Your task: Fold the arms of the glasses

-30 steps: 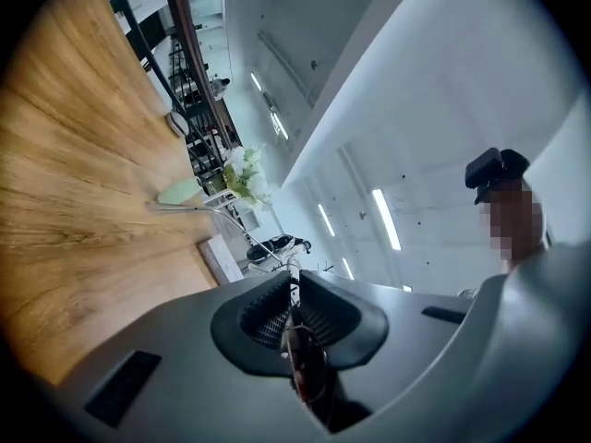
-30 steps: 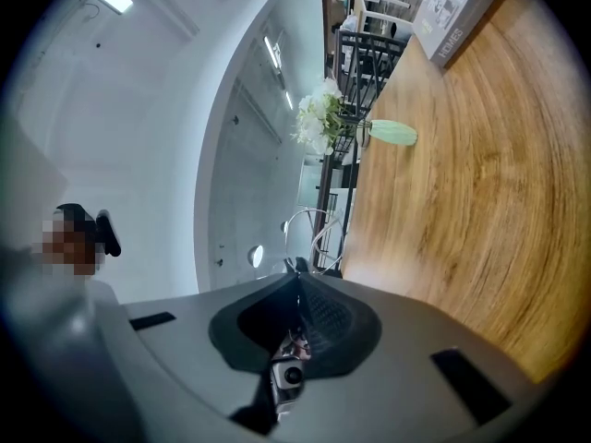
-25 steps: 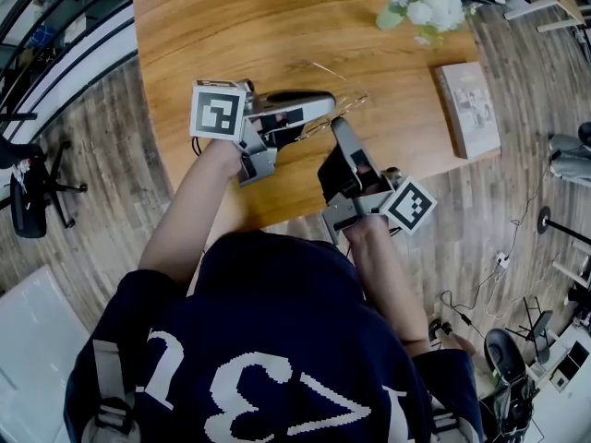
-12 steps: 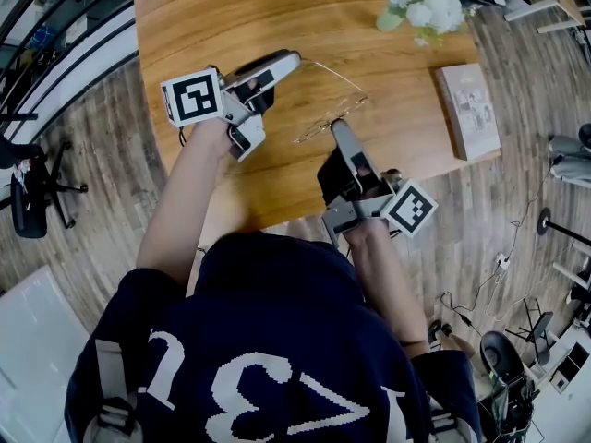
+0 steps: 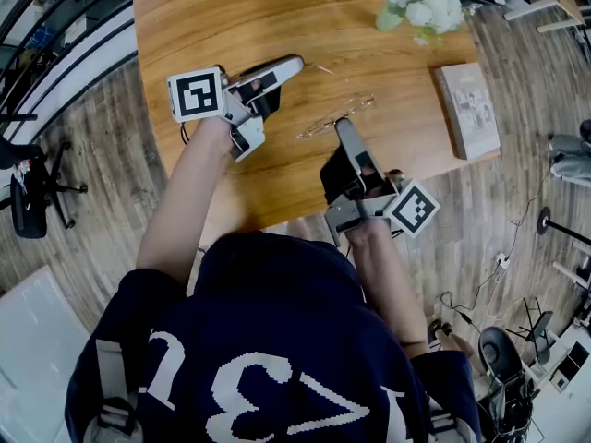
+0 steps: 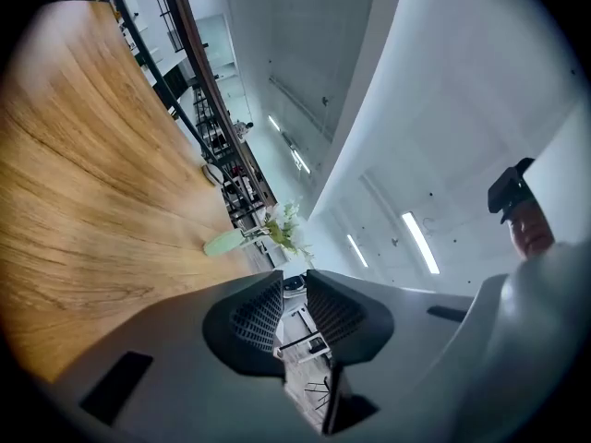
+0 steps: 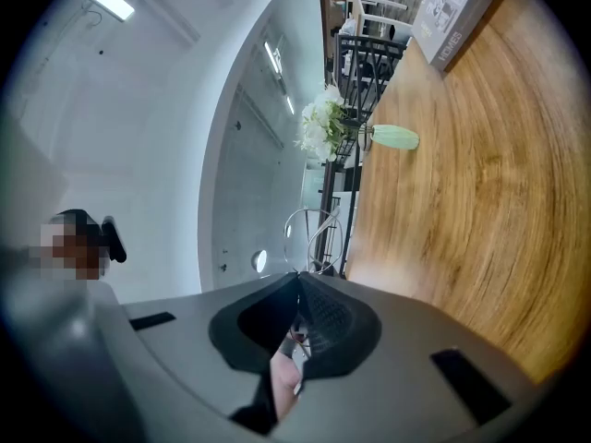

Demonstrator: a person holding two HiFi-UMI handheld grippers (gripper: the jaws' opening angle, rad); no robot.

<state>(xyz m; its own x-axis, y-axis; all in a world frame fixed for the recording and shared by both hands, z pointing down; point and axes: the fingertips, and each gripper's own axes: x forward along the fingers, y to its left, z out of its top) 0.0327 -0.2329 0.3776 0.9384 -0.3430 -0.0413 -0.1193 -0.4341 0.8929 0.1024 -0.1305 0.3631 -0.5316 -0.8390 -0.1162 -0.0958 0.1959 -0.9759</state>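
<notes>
Thin wire-framed glasses lie on the wooden table, between the two grippers. My right gripper is shut on the frame from the near side. In the right gripper view a wire lens rim sticks out past the closed tips of that gripper. A thin temple arm reaches toward my left gripper, which lies level on the table to the left of the glasses. Its jaws have just been closing. In the left gripper view a narrow gap remains between the tips of the left gripper, with nothing seen in it.
A pale green vase of white flowers stands at the table's far right, also seen as the vase and the vase. A book lies by the right edge. The table's near edge runs just under my right gripper.
My left gripper has pulled away from beside the glasses, up and to the left across the table, then stayed there. The right gripper has kept still on the frame.
</notes>
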